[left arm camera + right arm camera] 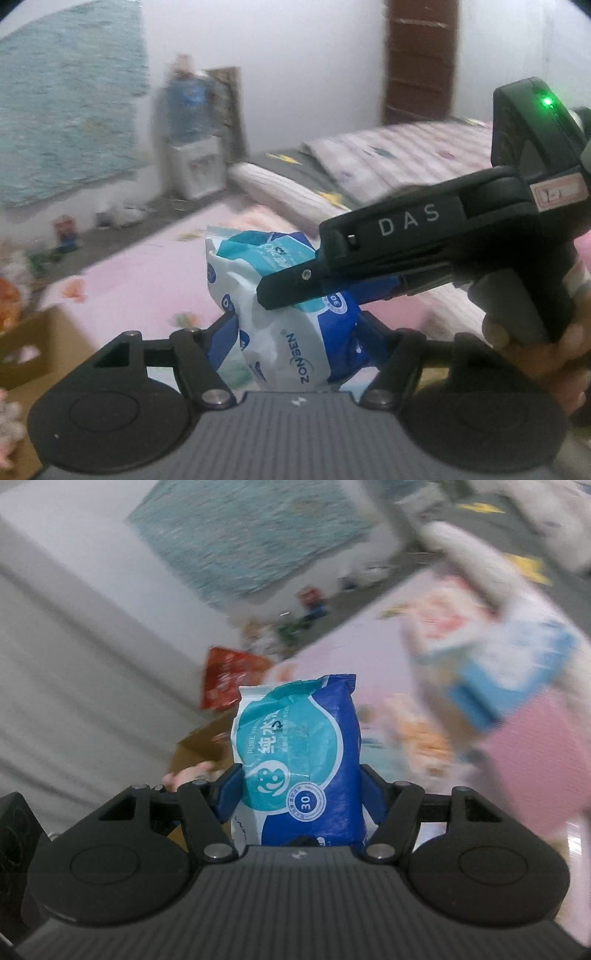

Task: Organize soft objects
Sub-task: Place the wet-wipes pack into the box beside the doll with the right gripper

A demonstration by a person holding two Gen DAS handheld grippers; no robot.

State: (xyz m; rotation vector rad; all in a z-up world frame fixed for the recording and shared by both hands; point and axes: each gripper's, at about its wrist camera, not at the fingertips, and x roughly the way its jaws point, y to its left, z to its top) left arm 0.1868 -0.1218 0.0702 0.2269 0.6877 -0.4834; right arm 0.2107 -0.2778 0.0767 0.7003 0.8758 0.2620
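Both claws clamped on the same blue-and-white plastic wet-wipes pack [291, 325], held in the air above the pink patterned bed sheet [147, 280]. Left claw [295, 332] pinches its lower part; right claw [291, 291] comes in from the right, gripping the middle. Right-wrist view: pack [299, 753] upright between blue fingers [231, 794]. Background motion-blurred, brown cardboard box [33, 343] at left

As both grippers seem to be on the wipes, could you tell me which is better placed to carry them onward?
Probably the right gripper: its fingers clamp the wipes pack squarely on both sides. The left gripper holds the crumpled lower end.
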